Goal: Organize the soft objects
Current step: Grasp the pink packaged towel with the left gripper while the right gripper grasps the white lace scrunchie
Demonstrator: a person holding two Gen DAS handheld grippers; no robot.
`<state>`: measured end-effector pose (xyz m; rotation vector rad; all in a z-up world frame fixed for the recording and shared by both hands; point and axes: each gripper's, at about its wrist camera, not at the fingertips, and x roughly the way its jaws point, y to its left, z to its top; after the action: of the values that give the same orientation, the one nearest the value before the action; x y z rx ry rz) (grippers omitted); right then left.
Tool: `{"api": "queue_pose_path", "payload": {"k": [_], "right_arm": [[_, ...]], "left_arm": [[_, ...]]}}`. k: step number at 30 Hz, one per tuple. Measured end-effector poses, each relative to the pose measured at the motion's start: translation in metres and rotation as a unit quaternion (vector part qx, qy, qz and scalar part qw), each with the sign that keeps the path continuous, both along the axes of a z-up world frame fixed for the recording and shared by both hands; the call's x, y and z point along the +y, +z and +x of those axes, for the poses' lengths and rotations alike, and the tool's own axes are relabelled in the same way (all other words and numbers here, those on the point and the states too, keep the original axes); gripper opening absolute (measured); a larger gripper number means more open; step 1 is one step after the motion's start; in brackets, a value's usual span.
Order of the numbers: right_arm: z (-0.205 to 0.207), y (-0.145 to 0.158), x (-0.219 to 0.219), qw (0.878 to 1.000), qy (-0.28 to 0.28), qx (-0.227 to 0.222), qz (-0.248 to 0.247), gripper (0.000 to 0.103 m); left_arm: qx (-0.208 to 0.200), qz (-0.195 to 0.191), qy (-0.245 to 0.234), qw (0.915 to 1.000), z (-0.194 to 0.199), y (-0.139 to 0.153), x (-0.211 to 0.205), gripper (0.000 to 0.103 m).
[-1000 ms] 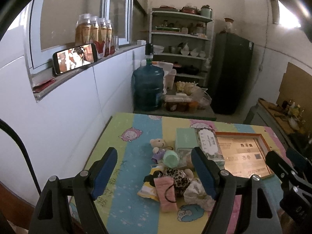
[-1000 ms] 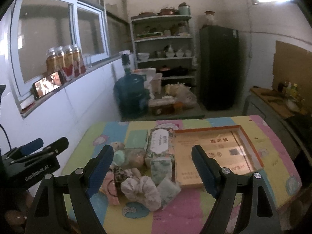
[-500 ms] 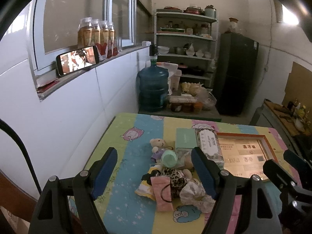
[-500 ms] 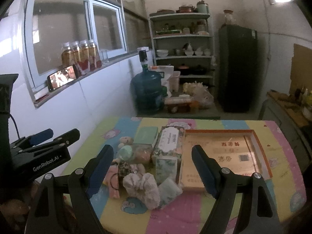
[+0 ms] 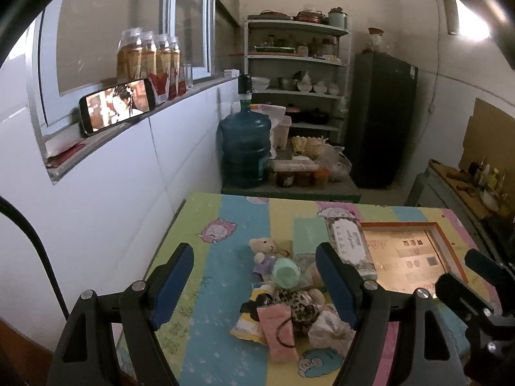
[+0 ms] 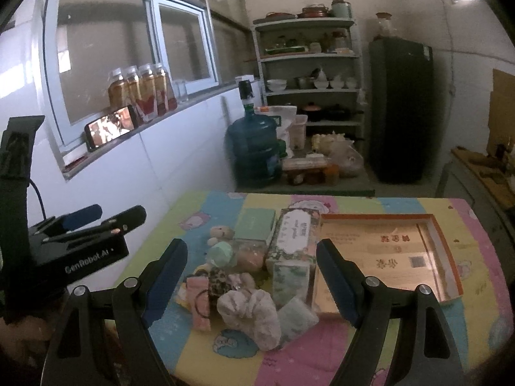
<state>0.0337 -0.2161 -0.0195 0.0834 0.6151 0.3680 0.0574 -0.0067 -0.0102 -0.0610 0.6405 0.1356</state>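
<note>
A heap of soft things lies mid-table: a small teddy bear (image 5: 264,248), a mint round piece (image 5: 285,272), a leopard-print piece (image 5: 294,299), a pink pouch (image 5: 278,331) and a whitish scrunchie (image 6: 249,308). An open orange-rimmed box (image 6: 441,244) lies to their right. My left gripper (image 5: 254,284) is open and empty, held above the near side of the heap. My right gripper (image 6: 251,276) is open and empty, above the scrunchie side. Each gripper shows at the edge of the other's view.
A floral carton (image 6: 294,236), a mint box (image 6: 256,223) and tissue packs (image 6: 289,278) lie by the heap. The table (image 5: 225,225) has a striped cartoon cloth and stands against the white wall at left. A water jug (image 5: 246,151), shelves and a dark fridge (image 5: 381,119) stand behind.
Both grippers have risen and drawn back a little, so the table looks lower and farther. The jaws stay open. The heap has not moved.
</note>
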Motion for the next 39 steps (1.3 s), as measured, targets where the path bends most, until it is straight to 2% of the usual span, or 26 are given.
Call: {"api": "queue_pose_path", "payload": {"k": [5, 12, 18, 22, 26, 28, 29, 31, 33, 39], "right_arm": [[0.004, -0.015, 0.006, 1.000, 0.012, 0.012, -0.016, 0.083], [0.014, -0.063, 0.023, 0.996, 0.066, 0.045, -0.049, 0.083], [0.027, -0.109, 0.034, 0.988, 0.105, 0.069, -0.087, 0.083], [0.036, -0.134, 0.036, 0.984, 0.113, 0.095, -0.099, 0.083], [0.040, -0.148, 0.035, 0.981, 0.118, 0.111, -0.111, 0.083], [0.041, -0.152, 0.035, 0.979, 0.123, 0.118, -0.109, 0.082], [0.041, -0.153, 0.036, 0.979, 0.125, 0.120, -0.108, 0.079], [0.040, -0.154, 0.037, 0.978, 0.129, 0.121, -0.108, 0.064], [0.040, -0.157, 0.039, 0.976, 0.137, 0.131, -0.104, 0.040], [0.043, -0.157, 0.037, 0.976, 0.137, 0.152, -0.070, 0.017]], "left_arm": [[0.012, -0.023, 0.009, 0.9996, 0.004, -0.019, 0.025, 0.078], [0.028, -0.039, 0.007, 0.9988, 0.000, -0.067, 0.039, 0.078], [0.051, -0.045, -0.034, 0.9971, -0.002, -0.126, 0.025, 0.078], [0.065, -0.045, -0.061, 0.9950, 0.001, -0.160, 0.008, 0.074], [0.082, -0.043, -0.071, 0.9931, 0.006, -0.182, -0.006, 0.072], [0.085, -0.042, -0.073, 0.9928, 0.007, -0.187, -0.010, 0.066], [0.085, -0.042, -0.073, 0.9928, 0.007, -0.187, -0.010, 0.064], [0.083, -0.037, -0.077, 0.9929, 0.005, -0.188, -0.012, 0.049], [0.082, -0.030, -0.082, 0.9927, 0.002, -0.189, -0.013, 0.048], [0.069, -0.035, -0.098, 0.9922, -0.008, -0.181, -0.009, 0.046]]}}
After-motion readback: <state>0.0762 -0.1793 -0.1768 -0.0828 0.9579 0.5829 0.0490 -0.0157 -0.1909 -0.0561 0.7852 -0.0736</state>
